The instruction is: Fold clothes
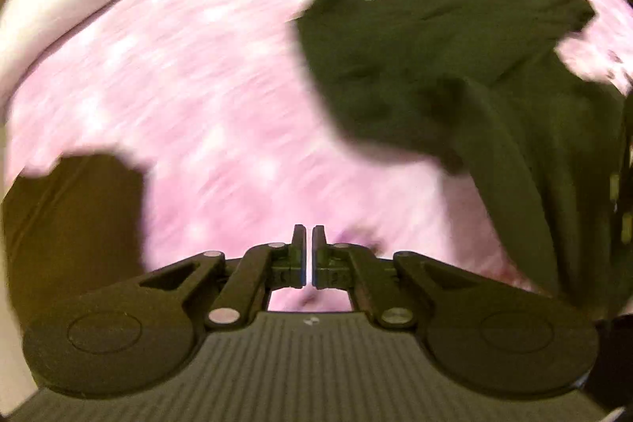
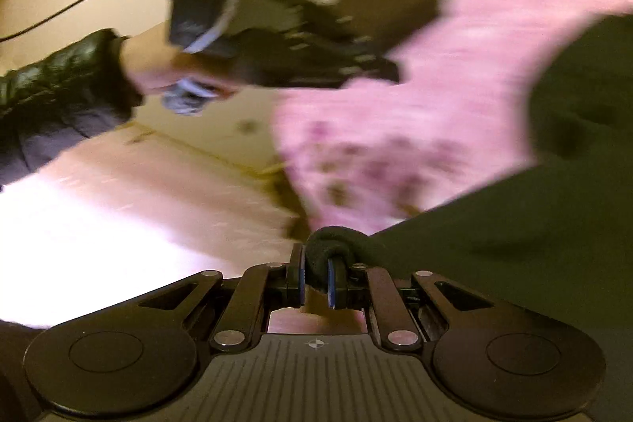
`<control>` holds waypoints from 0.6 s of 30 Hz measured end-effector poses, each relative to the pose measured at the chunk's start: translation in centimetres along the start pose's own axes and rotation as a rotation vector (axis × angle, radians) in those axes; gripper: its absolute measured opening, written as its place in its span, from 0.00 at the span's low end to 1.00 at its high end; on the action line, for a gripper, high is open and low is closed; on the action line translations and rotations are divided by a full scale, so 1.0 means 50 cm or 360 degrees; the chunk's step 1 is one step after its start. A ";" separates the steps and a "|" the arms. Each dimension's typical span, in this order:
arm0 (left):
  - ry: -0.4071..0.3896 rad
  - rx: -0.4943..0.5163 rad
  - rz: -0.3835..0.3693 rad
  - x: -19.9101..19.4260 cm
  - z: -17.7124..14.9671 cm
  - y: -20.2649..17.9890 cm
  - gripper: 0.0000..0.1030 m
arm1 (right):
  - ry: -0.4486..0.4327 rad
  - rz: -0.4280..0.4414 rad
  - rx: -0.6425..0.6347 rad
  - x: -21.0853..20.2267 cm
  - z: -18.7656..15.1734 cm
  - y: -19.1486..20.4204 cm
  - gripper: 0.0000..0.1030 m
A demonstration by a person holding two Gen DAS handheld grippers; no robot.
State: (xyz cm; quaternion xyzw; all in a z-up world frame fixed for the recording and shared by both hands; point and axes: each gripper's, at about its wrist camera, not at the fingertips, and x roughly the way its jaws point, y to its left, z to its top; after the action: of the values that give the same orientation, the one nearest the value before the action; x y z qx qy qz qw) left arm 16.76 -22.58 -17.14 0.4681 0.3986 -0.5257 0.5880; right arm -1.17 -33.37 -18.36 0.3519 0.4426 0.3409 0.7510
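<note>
Gripping a bunched hem of the dark garment [image 2: 554,224], the right tongs [image 2: 316,277] hold only a thick roll; judged shallow, it could slip under a pull. Left tongs [image 1: 307,252] are closed on nothing, above the pink spread [image 1: 198,86]. Garment lies crumpled on the spread, right side. One-cornered lift risks a skewed fold. Heavy blur; left hand [image 2: 166,66] near.

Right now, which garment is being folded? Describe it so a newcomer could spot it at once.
Start from the pink patterned bedspread that fills both views. On it lies a dark, near-black garment, crumpled on the right, one bunched edge pinched in the right gripper. Its plain dark fabric and a small pale tag set it apart.
</note>
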 end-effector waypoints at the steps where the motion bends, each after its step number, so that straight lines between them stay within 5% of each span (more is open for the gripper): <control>1: -0.0008 -0.0025 0.0017 -0.016 -0.021 0.019 0.02 | 0.0024 0.0095 -0.0027 0.049 0.020 0.018 0.08; 5: -0.0040 -0.0078 0.0052 -0.066 -0.093 0.074 0.03 | 0.0248 0.0309 -0.0096 0.232 0.042 0.095 0.09; 8: -0.0074 -0.0082 0.0014 -0.055 -0.107 0.088 0.15 | 0.0397 0.0104 -0.0138 0.304 0.024 0.117 0.23; 9: -0.0089 -0.0073 0.0000 -0.039 -0.099 0.085 0.24 | 0.0385 0.0064 -0.0104 0.286 0.017 0.106 0.28; 11: -0.0129 -0.0042 -0.0034 -0.006 -0.081 0.075 0.27 | 0.0340 -0.0016 -0.0023 0.235 -0.001 0.077 0.64; 16: -0.0263 0.0002 -0.0149 0.098 0.055 0.011 0.36 | 0.0170 -0.0388 0.0147 -0.025 -0.046 -0.018 0.69; 18: -0.0304 0.0037 -0.0165 0.147 0.131 -0.011 0.42 | 0.0034 -0.0695 0.0203 -0.165 -0.073 -0.082 0.69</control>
State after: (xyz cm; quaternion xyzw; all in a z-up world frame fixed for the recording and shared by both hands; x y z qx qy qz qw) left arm 17.02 -30.71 -22.67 0.4014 0.3584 -0.6022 0.5897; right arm -6.73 -41.45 -19.56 0.2910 0.5370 0.1452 0.7784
